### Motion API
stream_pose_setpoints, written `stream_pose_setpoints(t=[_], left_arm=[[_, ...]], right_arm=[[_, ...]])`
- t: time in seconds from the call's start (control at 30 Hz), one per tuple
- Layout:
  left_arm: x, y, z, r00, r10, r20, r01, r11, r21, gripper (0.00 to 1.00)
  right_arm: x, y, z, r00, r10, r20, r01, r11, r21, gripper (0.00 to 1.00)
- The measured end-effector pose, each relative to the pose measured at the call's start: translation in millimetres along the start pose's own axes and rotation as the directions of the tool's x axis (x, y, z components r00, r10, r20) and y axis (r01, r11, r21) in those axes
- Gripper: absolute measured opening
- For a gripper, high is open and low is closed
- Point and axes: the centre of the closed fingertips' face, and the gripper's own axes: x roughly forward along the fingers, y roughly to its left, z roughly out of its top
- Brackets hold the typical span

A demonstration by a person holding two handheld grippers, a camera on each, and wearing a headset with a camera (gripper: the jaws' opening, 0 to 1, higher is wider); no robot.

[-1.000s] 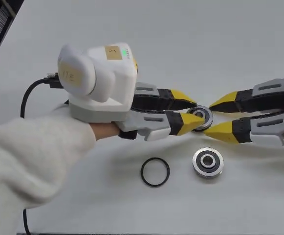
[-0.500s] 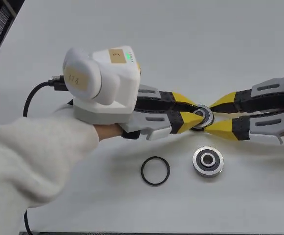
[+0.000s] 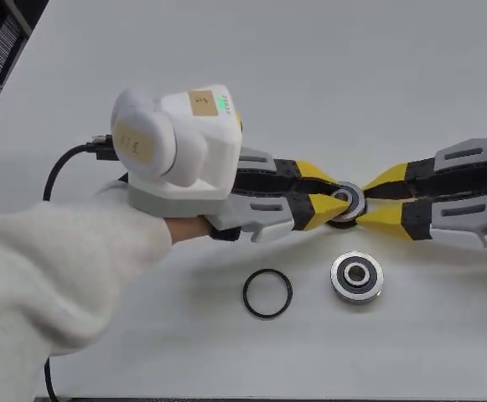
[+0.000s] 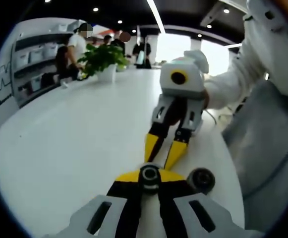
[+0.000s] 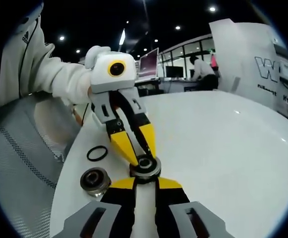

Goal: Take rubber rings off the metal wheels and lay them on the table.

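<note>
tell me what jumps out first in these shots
Two yellow-tipped grippers meet nose to nose in the middle of the head view, the left gripper and right gripper both clamped on one metal wheel. Just below them in that view lie a loose rubber ring and a second wheel.

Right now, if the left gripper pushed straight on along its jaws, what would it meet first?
The left gripper meets the wheel its jaws pinch; straight behind it, the right gripper, nose to nose.

The right gripper (image 5: 144, 181) and left gripper (image 5: 140, 157) pinch one wheel (image 5: 144, 167).
</note>
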Motion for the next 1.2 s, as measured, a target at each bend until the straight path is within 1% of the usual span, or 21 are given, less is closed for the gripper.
stream_pose_setpoints(t=[0.07,0.3,0.4,0.57,0.67,0.73,1.07,1.13,1.2], left_arm=[[0.0,0.2,-0.2,1.0,0.002,-0.001,-0.002,1.0,0.006,0.13],[-0.2,1.2,-0.8,1.0,0.005,-0.002,-0.005,1.0,0.0,0.13],[-0.3,1.5,-1.0,1.0,0.007,-0.002,-0.007,1.0,0.001,0.13],[0.0,1.2,-0.8,0.9999,0.012,-0.004,-0.012,1.0,0.004,0.13],[0.1,1.2,-0.8,0.9999,0.016,-0.007,-0.016,1.0,0.008,0.13],[0.1,1.1,-0.8,0.9998,0.018,-0.007,-0.018,1.0,0.009,0.13],[0.1,1.3,-0.5,0.9996,0.027,-0.008,-0.026,1.0,0.015,0.12],[0.1,1.3,-0.5,0.9996,0.026,-0.008,-0.026,1.0,0.016,0.12],[0.0,1.0,-0.5,0.9996,0.025,-0.009,-0.025,1.0,0.018,0.12]], right_arm=[[0.9,0.9,0.7,1.0,0.0,0.004,0.0,1.0,0.014,0.08],[-0.2,1.5,1.1,1.0,-0.004,-0.009,0.004,1.0,-0.027,0.06],[-0.7,0.4,0.1,0.9998,-0.007,-0.019,0.006,0.999,-0.045,0.04],[-0.6,1.2,-0.4,0.9993,-0.021,-0.033,0.019,0.998,-0.061,0.03],[0.0,1.6,-0.6,0.998,-0.039,-0.05,0.034,0.995,-0.089,0.03],[-0.1,1.5,-0.6,0.9976,-0.044,-0.053,0.039,0.995,-0.094,0.03],[-1.2,-1.7,-1.0,0.9962,-0.069,-0.053,0.065,0.995,-0.08,0.02],[-1.6,-3.4,-1.0,0.9955,-0.079,-0.052,0.075,0.994,-0.08,0.0],[-1.6,-3.5,-1.0,0.9956,-0.08,-0.049,0.077,0.995,-0.062,0.0]])
